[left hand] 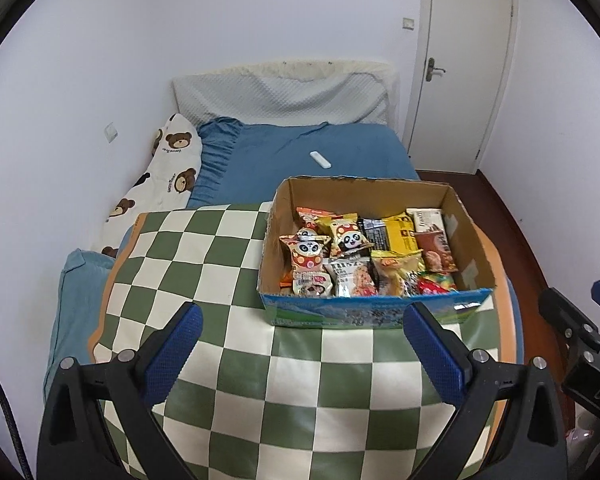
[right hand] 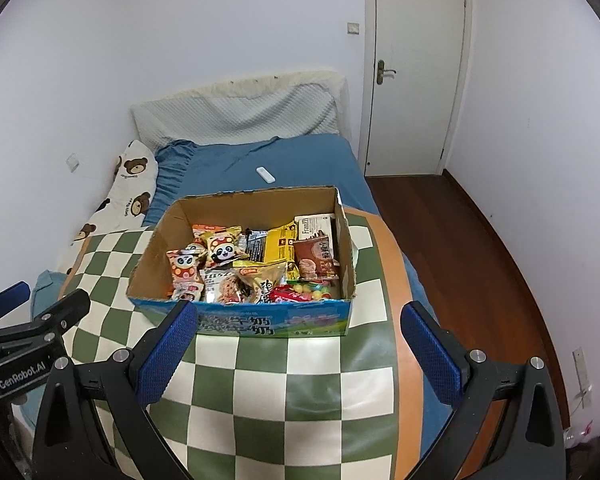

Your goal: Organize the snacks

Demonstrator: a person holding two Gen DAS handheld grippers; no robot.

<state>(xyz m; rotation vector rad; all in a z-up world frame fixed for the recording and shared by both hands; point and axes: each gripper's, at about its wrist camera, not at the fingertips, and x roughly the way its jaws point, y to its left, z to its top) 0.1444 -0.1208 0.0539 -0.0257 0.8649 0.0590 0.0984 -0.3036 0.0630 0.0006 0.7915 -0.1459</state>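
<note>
An open cardboard box [left hand: 476,240] with a blue printed front stands on a green-and-white checkered mat [left hand: 204,264]; it also shows in the right wrist view [right hand: 156,248]. It holds several snack packets: panda packets [left hand: 306,258], a yellow packet [left hand: 400,232], a brown cookie pack [left hand: 436,250]. My left gripper [left hand: 302,322] is open and empty, above the mat just short of the box's front. My right gripper [right hand: 300,320] is open and empty, near the box's front wall. The same panda packets [right hand: 222,250] and a white Franzzi box [right hand: 314,226] show in the right wrist view.
The mat lies on a bed with a blue sheet [left hand: 300,148]. A white remote [left hand: 320,159] lies on the sheet behind the box. A bear-print pillow [left hand: 160,180] lies by the left wall. A closed white door [right hand: 416,68] and wooden floor [right hand: 460,240] are at right.
</note>
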